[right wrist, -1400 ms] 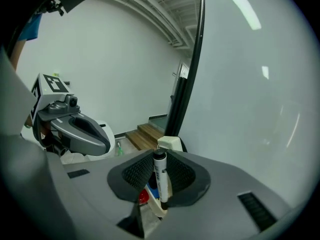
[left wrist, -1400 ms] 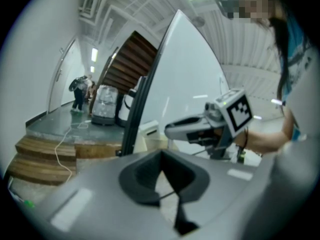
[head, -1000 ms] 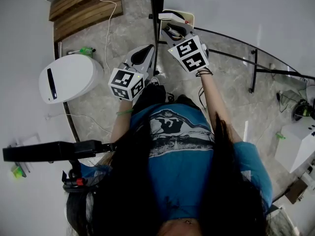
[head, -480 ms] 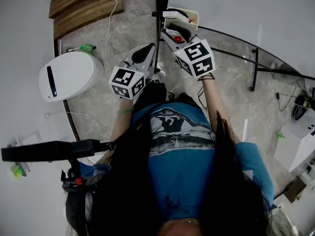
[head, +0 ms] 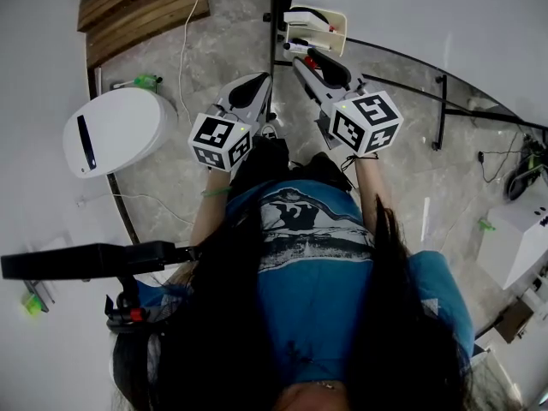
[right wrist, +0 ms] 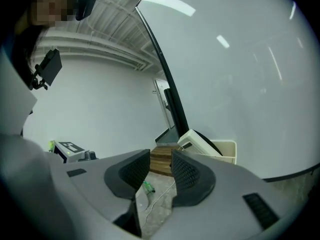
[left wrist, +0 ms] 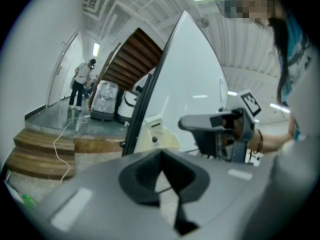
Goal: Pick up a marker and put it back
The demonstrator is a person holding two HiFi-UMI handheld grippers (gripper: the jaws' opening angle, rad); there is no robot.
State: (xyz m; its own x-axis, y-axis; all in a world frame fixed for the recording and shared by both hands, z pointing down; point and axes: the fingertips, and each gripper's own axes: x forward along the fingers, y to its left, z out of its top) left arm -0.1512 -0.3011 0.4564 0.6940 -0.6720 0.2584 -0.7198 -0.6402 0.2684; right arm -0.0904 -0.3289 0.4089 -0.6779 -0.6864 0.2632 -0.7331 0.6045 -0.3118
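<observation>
A cream tray (head: 332, 17) hangs at the foot of the whiteboard (head: 411, 7) with an eraser and a white marker (head: 295, 48) in it. A small red tip (head: 310, 61) shows by the tray; I cannot tell what it belongs to. My right gripper (head: 301, 58) hovers just below the tray, open, nothing between its ribbed pads (right wrist: 185, 173). In the right gripper view the tray (right wrist: 225, 150) and eraser (right wrist: 199, 142) lie just beyond the jaws. My left gripper (head: 253, 88) is held left of it, shut and empty, its pads (left wrist: 137, 176) meeting at the tips.
A white round machine (head: 120, 131) stands on the stone floor at left, with wooden steps (head: 137, 7), a white cable and a green bottle (head: 145, 81) behind it. The board's black stand legs (head: 441, 118) run right. A person (left wrist: 80, 84) stands far off.
My right gripper's jaws have opened, and it has drawn back from the tray toward me and to the right. The left gripper has hardly moved.
</observation>
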